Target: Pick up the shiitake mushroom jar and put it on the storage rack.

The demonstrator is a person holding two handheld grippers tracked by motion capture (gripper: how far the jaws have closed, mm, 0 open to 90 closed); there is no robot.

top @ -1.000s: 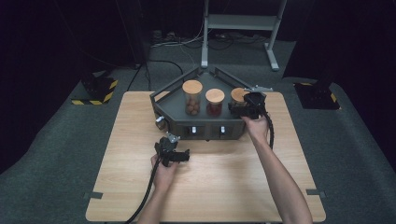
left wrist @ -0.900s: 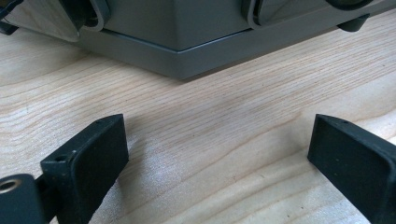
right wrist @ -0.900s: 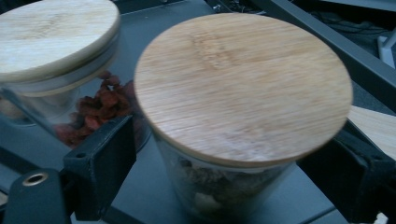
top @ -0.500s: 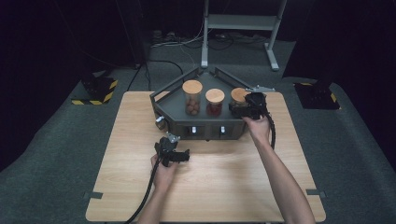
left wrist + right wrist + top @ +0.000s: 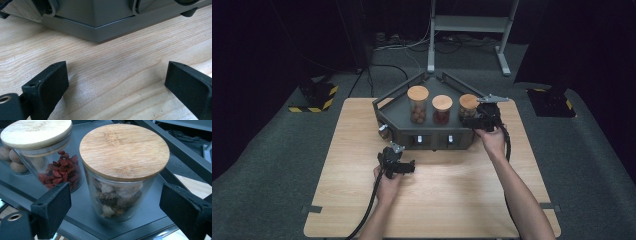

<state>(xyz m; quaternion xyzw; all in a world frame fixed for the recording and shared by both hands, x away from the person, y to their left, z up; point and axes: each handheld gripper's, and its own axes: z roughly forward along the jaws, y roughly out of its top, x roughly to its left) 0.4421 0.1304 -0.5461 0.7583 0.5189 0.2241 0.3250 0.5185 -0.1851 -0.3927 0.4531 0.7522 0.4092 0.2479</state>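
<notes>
Now the rightmost jar [image 5: 124,173], wood-lidded and upright, stands at the right end of the grey tray [image 5: 398,107]. The right gripper [image 5: 115,206] brackets it; its jaws have just been opening and stand clear, so it looks released. A red-filled jar [image 5: 50,157] stands near. Left gripper [image 5: 116,82] gapes empty over bare table [image 5: 120,67].

Bare table [image 5: 452,195] before grey stand [image 5: 432,136]; middle jar [image 5: 47,160] crowds right jar's [image 5: 122,175] left side.
</notes>
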